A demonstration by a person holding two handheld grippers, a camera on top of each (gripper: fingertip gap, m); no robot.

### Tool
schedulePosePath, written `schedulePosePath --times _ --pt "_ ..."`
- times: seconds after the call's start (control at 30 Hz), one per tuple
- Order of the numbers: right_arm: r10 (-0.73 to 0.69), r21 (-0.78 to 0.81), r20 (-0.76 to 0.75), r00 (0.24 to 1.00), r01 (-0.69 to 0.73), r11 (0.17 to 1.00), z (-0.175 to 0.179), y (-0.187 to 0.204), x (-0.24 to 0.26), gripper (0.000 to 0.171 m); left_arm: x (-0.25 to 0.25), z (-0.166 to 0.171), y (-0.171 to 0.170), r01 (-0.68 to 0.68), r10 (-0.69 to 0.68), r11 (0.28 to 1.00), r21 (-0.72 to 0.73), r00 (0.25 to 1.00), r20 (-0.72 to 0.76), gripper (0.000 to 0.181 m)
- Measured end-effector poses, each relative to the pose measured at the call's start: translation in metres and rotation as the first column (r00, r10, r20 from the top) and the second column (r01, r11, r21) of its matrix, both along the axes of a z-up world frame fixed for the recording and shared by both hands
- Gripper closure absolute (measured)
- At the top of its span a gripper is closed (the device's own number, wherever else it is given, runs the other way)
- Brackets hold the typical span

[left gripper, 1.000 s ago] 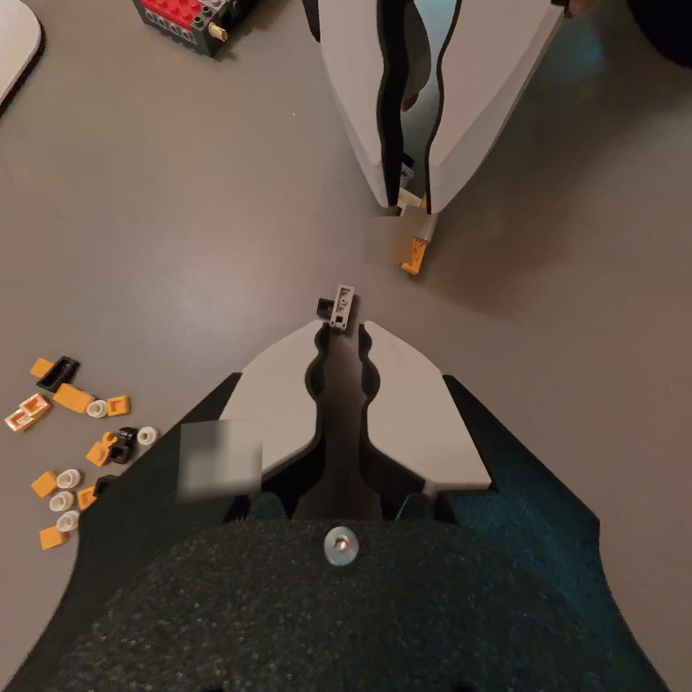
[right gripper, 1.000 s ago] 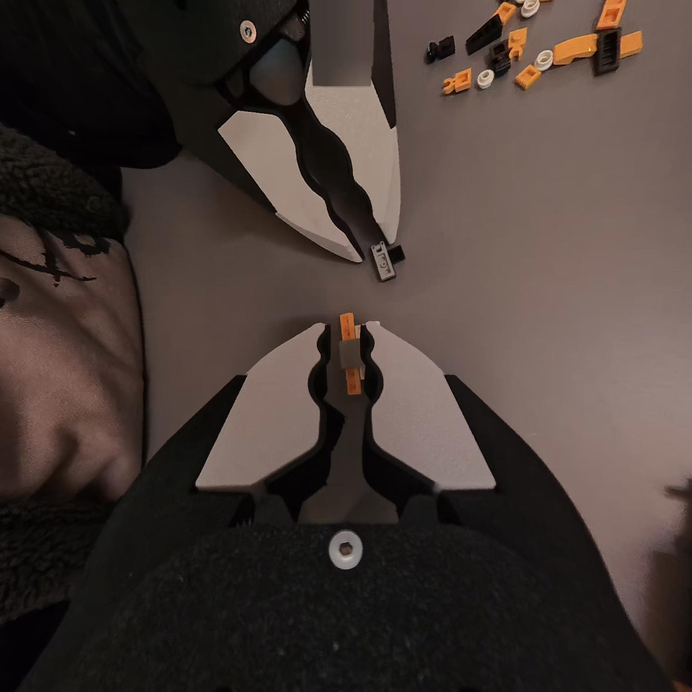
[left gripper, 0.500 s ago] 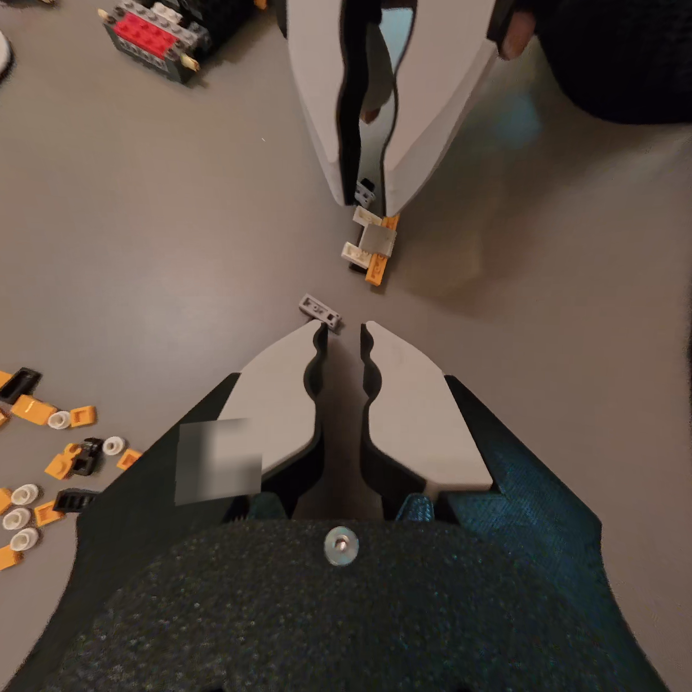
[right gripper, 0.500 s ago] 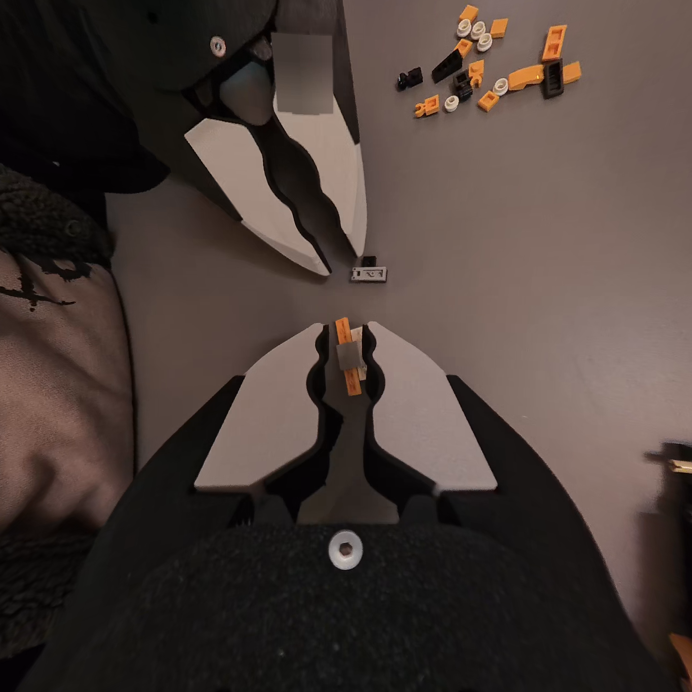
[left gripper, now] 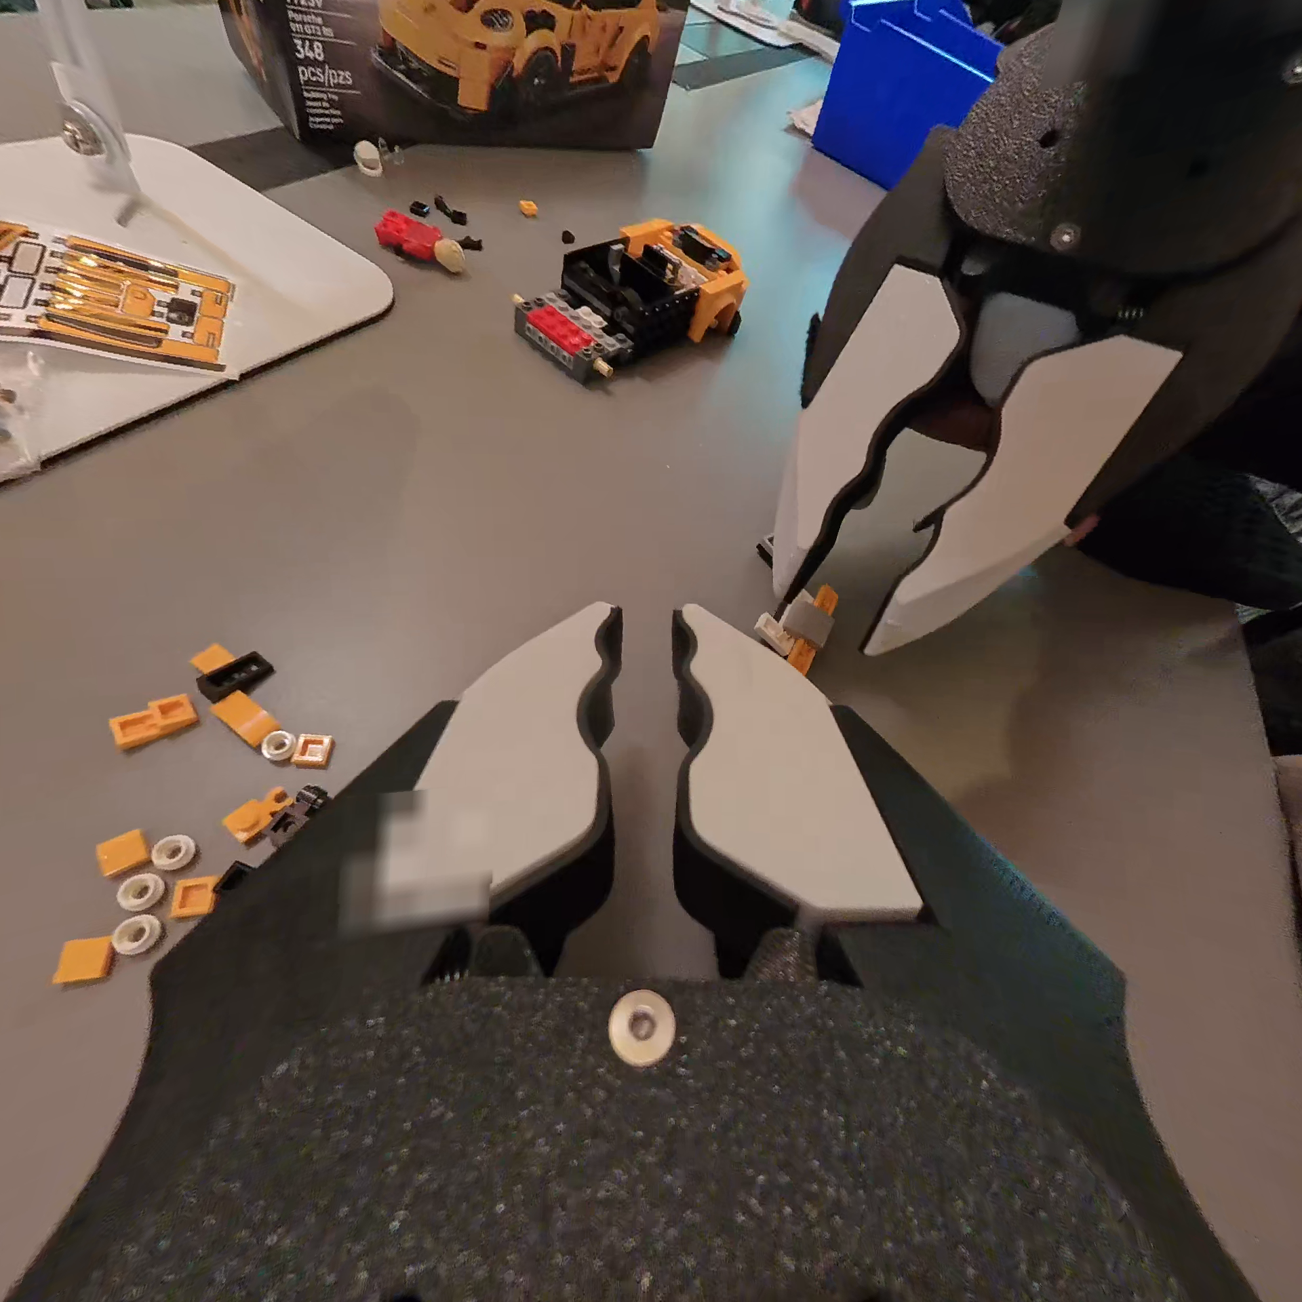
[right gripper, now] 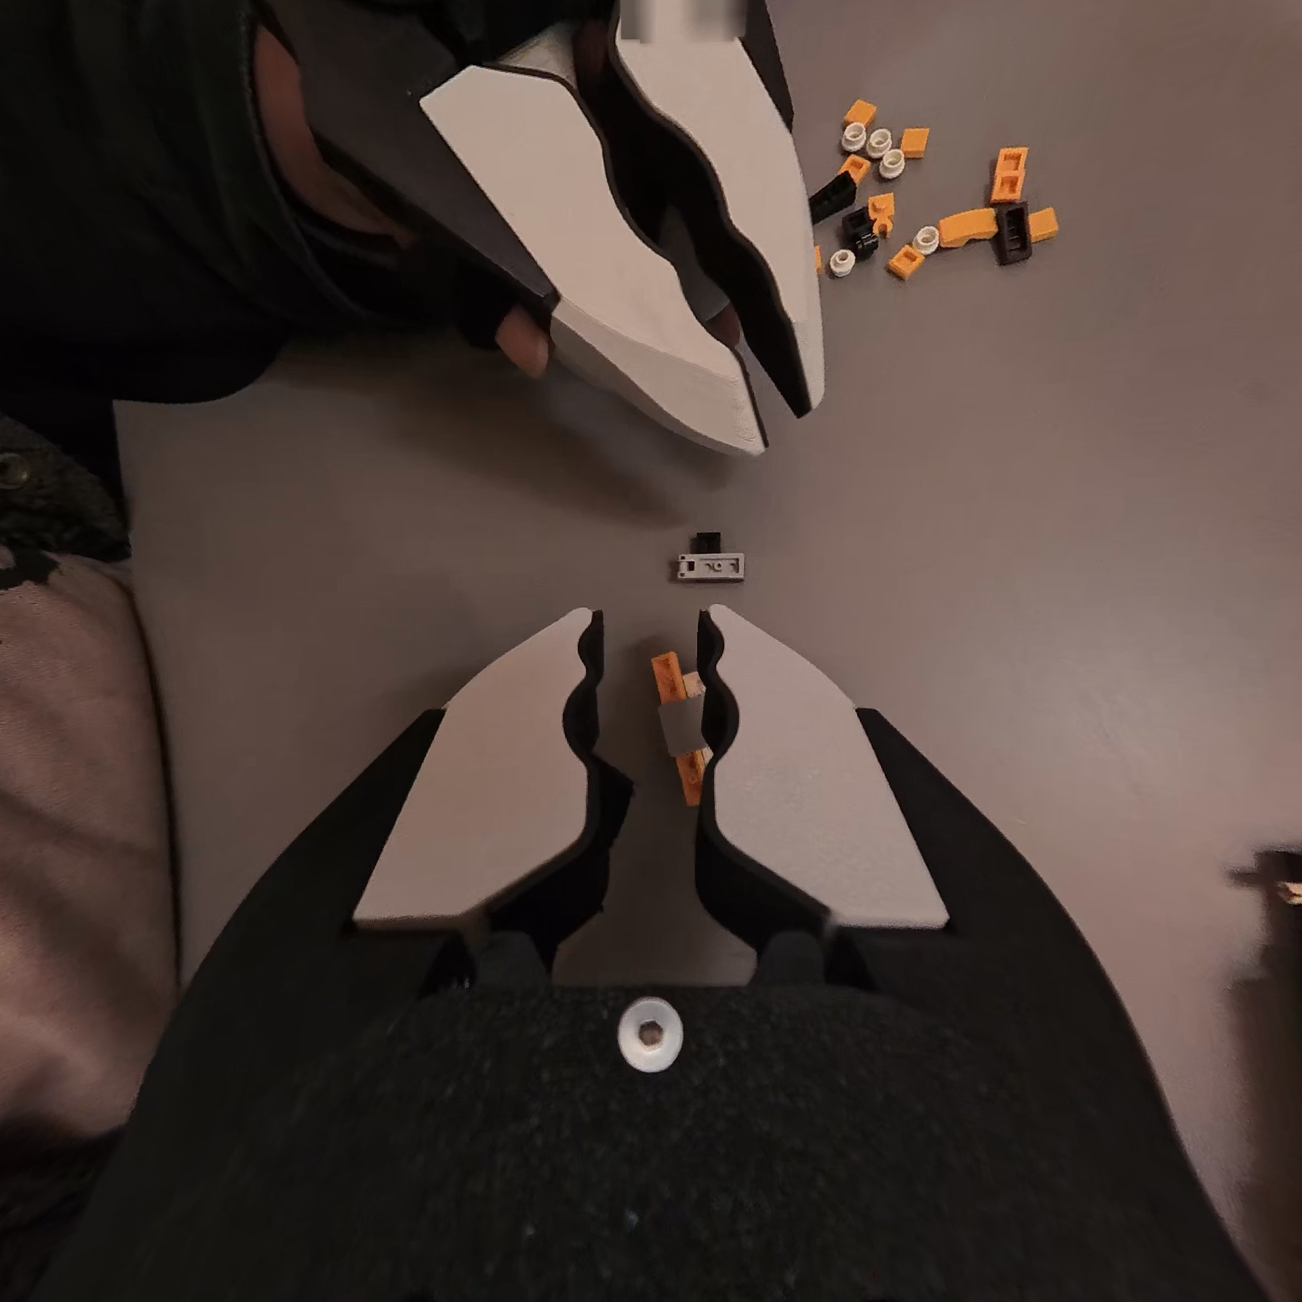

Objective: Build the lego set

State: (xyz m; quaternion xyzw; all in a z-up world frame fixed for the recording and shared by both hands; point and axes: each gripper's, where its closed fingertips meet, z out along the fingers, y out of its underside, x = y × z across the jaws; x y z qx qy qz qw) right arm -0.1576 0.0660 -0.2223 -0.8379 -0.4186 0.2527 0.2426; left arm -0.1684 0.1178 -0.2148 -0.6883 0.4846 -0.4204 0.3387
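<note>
Only overhead: grey plate (right gripper: 710,567), seemingly loose.

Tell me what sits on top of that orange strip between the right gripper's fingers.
A grey tile wraps across the middle of the orange strip, and a white piece joins its side. The right gripper is open around it. What lies underneath is hidden.

The right claw (right gripper: 649,620) stands open over the grey worktop (right gripper: 986,563), an orange-and-grey lego piece (right gripper: 680,726) lying against its right finger. Just ahead lies a small grey plate (right gripper: 710,568); beyond it, the left claw (right gripper: 775,416), loose bricks (right gripper: 937,204) to its right.
</note>
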Motion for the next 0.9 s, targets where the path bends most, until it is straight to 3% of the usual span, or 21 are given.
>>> schedulePosePath --times 0.43,0.77,0.9 --pt "-0.063 0.038 0.022 0.998 0.062 0.997 -0.004 0.009 0.002 0.144 -0.005 0.0 0.006 -0.041 0.042 0.998 0.05 0.999 -0.025 0.17" --pt "-0.013 0.022 0.08 0.997 0.011 1.0 -0.017 0.012 0.004 0.146 -0.009 -0.011 0.011 -0.053 0.058 0.997 0.06 0.995 -0.084 0.171" --pt "0.029 0.018 0.169 0.985 -0.033 0.999 -0.029 0.015 -0.003 0.142 -0.01 -0.013 0.012 -0.055 0.061 0.996 0.065 0.994 -0.095 0.171"
